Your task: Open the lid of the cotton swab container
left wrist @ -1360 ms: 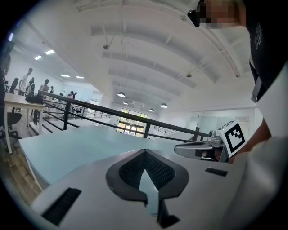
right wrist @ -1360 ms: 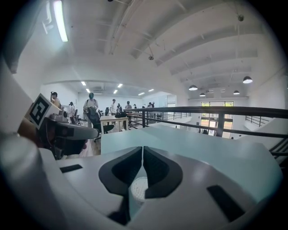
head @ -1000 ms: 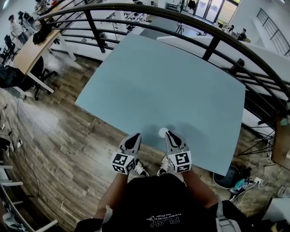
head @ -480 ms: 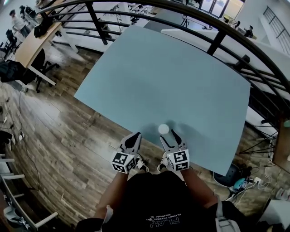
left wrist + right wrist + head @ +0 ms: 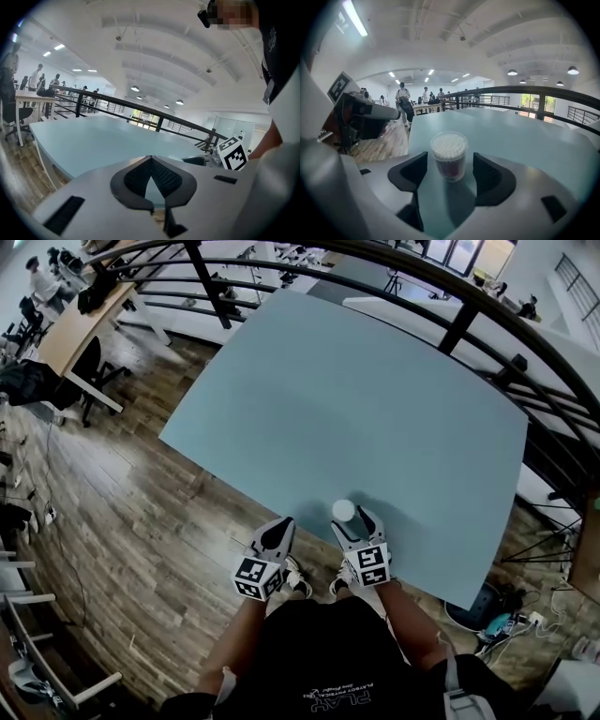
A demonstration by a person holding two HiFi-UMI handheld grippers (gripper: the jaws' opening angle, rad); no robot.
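Observation:
A small clear cotton swab container stands upright on the pale blue table, close to its near edge. Its top shows white swab heads. My right gripper is open; its jaws have just been opening. The container stands between the two black pads with a gap on each side, touching neither. My left gripper hangs to the left of the container, off the table's edge, shut with nothing in it. In the left gripper view its fingertips meet.
A black railing curves round the far side of the table. Wooden floor lies to the left and below, with desks, chairs and people at the far left. The person's shoes show under the grippers.
The right gripper's jaws have spread from shut to wide open and it has come lower, so the container now sits between its pads. The left gripper has stayed put, shut.

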